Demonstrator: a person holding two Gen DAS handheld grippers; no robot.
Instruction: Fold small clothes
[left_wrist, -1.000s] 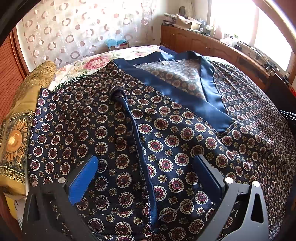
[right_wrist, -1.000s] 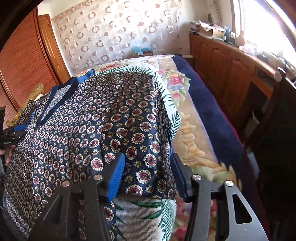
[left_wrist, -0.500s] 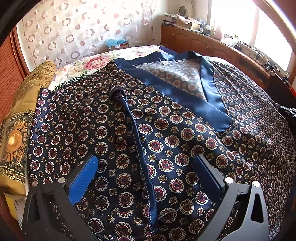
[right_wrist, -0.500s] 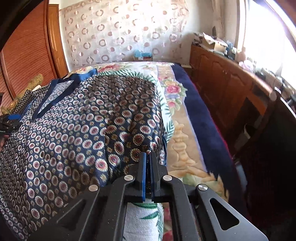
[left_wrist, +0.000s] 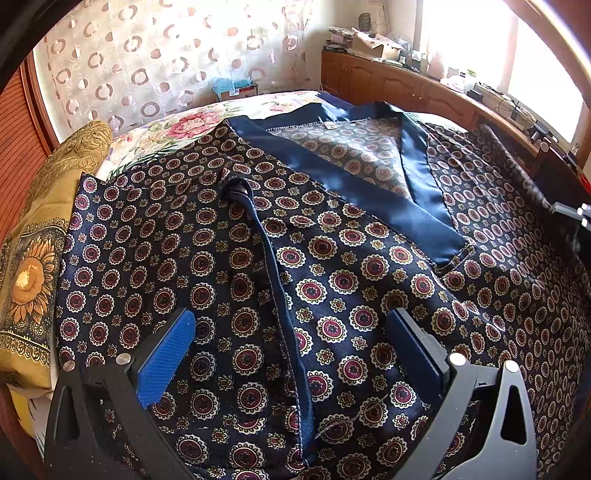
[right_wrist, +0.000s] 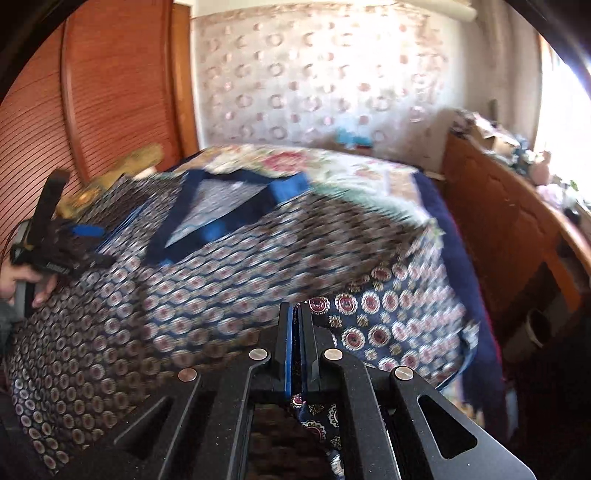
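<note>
Satin, navy with red-and-cream medallions, fills the left wrist view: the patterned garment (left_wrist: 332, 280) lies spread over the floral bedspread (left_wrist: 192, 122), its plain blue neckband at upper centre. The left gripper (left_wrist: 291, 354) stands wide open over it, holding nothing, so slippery cloth could slide as the far side is pulled. No containers visible nearby.

Right wrist view, blurred: the right gripper (right_wrist: 294, 350) is clamped on the garment's edge at lower centre; a thin pinch could slip.

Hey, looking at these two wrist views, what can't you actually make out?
- Right wrist view: the navy medallion-print garment is motion-blurred; its fold lines are unreadable.
- Right gripper: how much fabric it pinches is hidden by its black frame.
- Left wrist view: the garment's hem is cut off below the left gripper.
</note>
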